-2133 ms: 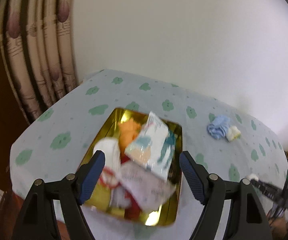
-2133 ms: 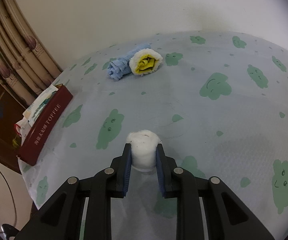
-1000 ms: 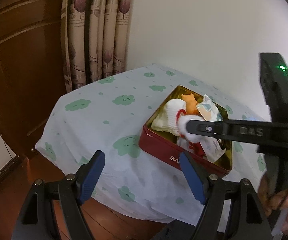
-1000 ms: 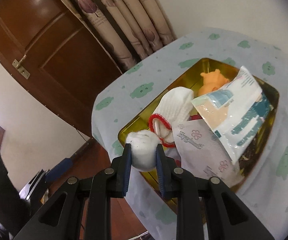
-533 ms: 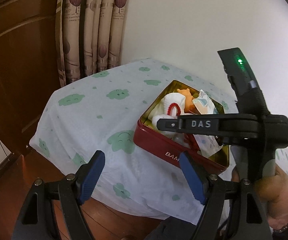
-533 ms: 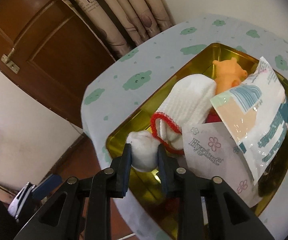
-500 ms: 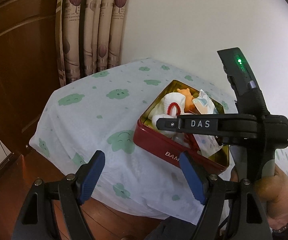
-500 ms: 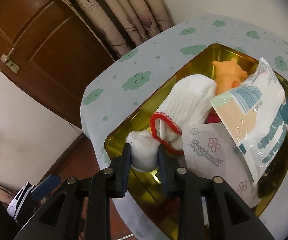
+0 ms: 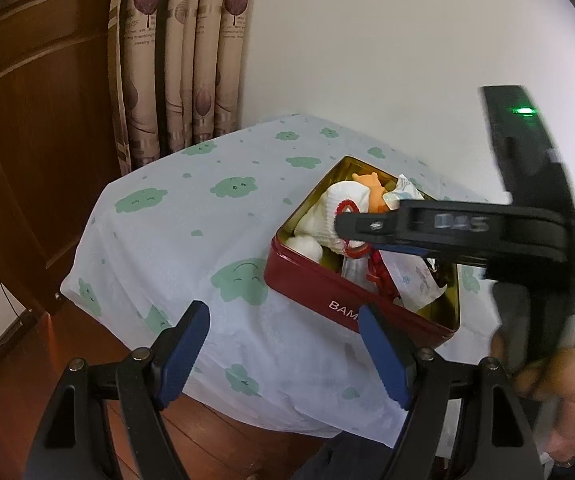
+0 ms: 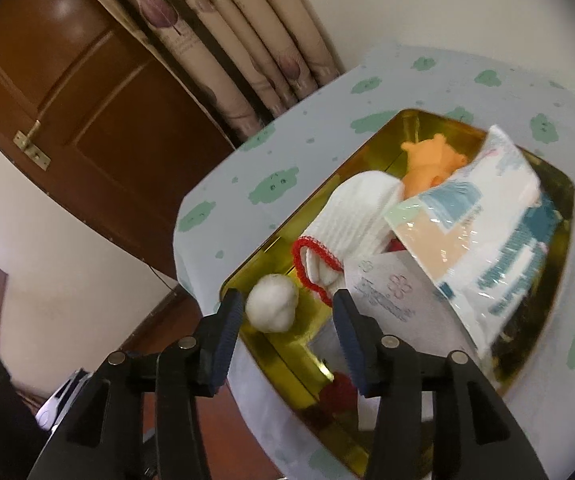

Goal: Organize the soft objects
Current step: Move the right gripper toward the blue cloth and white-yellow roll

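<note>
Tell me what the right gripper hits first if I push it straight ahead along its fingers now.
Most likely the white cotton ball, lying in the corner of the tin just ahead of the open right gripper. Beyond it is the red-cuffed white sock. Depth is uncertain in the fisheye view.

The red tin [image 9: 351,300] carries white letters on its side wall, of which only "BAM" can be read before the left claw [image 9: 283,354] covers the rest. The black body of the right claw [image 9: 459,226] bears the blurred letters "DAS" (seen from the left wrist). In the right wrist view a white packet [image 10: 391,300] in the tin shows script lettering and pink flowers, too blurred to read.
</note>
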Available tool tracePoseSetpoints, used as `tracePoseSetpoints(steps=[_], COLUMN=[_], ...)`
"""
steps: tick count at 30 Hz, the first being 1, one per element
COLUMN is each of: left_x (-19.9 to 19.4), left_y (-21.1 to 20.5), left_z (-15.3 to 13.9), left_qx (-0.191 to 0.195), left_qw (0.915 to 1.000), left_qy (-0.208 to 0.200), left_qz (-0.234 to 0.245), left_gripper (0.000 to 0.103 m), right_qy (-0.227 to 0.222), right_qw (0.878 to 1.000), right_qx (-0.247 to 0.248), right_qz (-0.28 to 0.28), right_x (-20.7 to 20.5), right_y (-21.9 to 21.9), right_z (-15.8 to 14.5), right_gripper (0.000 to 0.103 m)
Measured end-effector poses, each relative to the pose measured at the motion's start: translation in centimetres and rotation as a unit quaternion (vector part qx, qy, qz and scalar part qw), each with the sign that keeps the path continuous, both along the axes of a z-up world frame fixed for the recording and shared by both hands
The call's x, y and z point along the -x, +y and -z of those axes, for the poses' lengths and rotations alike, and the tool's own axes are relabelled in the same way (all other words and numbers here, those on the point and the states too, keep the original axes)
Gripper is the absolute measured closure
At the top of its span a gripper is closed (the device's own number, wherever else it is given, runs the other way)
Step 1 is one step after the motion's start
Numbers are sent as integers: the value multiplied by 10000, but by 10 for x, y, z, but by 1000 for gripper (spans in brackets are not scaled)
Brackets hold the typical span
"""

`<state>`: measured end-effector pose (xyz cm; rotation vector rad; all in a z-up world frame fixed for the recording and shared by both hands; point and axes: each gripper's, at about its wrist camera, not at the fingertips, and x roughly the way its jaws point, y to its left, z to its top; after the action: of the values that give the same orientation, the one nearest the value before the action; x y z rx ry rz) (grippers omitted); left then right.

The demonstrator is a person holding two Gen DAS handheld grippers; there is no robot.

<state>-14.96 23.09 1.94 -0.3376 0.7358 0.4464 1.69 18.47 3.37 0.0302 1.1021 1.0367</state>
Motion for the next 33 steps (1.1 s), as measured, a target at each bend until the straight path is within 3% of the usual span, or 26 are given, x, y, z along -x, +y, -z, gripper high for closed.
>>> tracePoseSetpoints(steps=[6, 9, 10, 11, 16, 23, 25, 30, 33], left_x=[0, -1, -2, -2, -4, -13, -14, -17, -20], left_y=[-7, -12, -14, -15, -24, -42, -48, -63, -76], left_z=[-1, -2, -2, -2, -2, 3, 5, 9, 12], left_qx=[-157, -277, -313, -331, -458, -808, -941, -1257, -1488], left_qw=[9999, 9996, 9994, 9993, 9985, 9952, 9936, 9886, 9837], left_qy=[23, 40, 59, 70, 141, 354, 399, 532, 637], left_qz=[56, 104, 131, 147, 256, 421, 471, 640, 784], left_gripper=[24, 24, 24, 24, 24, 24, 24, 24, 24], right_qy=[-319, -766, -927, -1109, -1435, -1870, -1892, -1597, -1312], right_qw=[9962, 9872, 9827, 9766, 9418, 8672, 8522, 8329, 8356], right_qx=[-306, -83, 53, 276, 1262, 2639, 2825, 3009, 2773], right_qz=[757, 1400, 1601, 1820, 2765, 3787, 3977, 4362, 4556], right_x=[5, 8, 8, 8, -2, -29, -36, -49, -54], right_y=[-66, -115, -133, -152, -246, -369, -397, -447, -464], right_z=[-10, -9, -7, -4, 18, 35, 39, 56, 63], right_gripper=[41, 36, 29, 22, 20, 8, 7, 6, 6])
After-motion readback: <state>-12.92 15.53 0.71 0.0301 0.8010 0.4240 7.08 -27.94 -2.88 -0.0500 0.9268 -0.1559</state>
